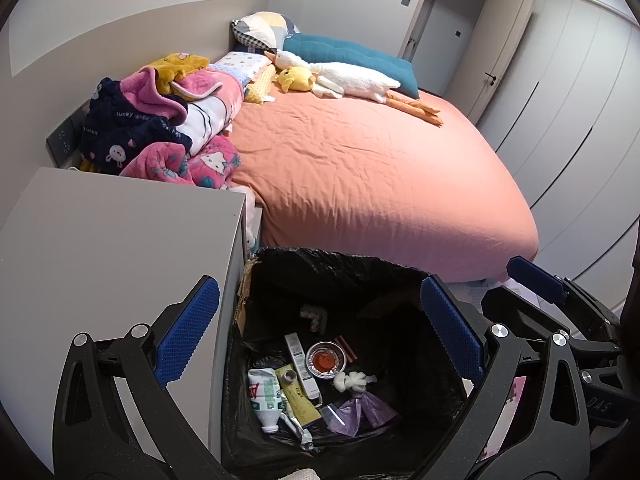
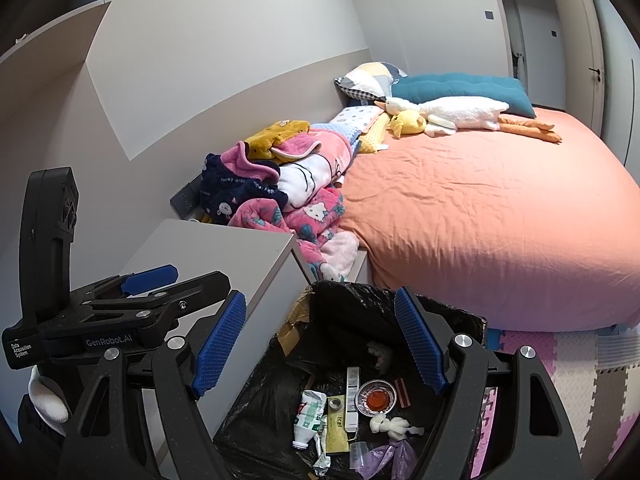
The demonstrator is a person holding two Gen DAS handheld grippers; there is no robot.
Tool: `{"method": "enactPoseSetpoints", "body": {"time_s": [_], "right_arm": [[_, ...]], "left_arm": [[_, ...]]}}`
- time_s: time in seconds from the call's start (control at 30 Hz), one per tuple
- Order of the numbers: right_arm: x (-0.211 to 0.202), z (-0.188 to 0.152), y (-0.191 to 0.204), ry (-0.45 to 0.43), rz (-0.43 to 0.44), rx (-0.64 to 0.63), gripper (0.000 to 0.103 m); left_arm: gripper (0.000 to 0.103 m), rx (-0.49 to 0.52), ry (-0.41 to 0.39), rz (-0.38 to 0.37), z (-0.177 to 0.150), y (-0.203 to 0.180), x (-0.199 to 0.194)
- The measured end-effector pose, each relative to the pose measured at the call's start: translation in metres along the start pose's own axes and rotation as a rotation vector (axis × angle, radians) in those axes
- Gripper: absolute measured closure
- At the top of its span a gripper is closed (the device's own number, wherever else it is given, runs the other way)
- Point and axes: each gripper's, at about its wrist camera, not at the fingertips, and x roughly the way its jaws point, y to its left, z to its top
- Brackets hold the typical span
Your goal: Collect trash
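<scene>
Both grippers hover over the black plastic bin liner (image 1: 352, 276), wedged between grey cabinet (image 1: 120, 240) and bed. Left gripper (image 1: 320, 336) wide, empty; right gripper (image 2: 320, 344) wide, empty. Inside: crushed white plastic bottle (image 1: 266, 396), foil cup (image 1: 325, 360), tissue. Liner likely thin, slippery, tear-prone; pinch bunched rim at opposite edges.

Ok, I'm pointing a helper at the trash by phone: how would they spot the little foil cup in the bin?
Find the black-bagged bin at the foot of the orange bed, beside the grey cabinet. Among the trash at its bottom, the foil cup lies near the middle. It is the only round, shiny item, with red residue inside, unlike the crushed bottle and the flat boxes nearby.
</scene>
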Motion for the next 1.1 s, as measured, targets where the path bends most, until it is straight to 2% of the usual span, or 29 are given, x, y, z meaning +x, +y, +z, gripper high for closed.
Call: {"method": "enactPoseSetpoints", "body": {"time_s": [0.23,1.1], "right_arm": [[0.0001,0.0002,0.0006,0.000,0.000,-0.002,0.026],[-0.0004,-0.0002,0.0029,-0.002,-0.001,-0.004,0.026]], "left_arm": [[0.006,-0.028,-0.005,-0.012,0.0002,0.0045,-0.0007],[0.006,0.012,-0.004,-0.005,0.0004,-0.0019,-0.0040]]}}
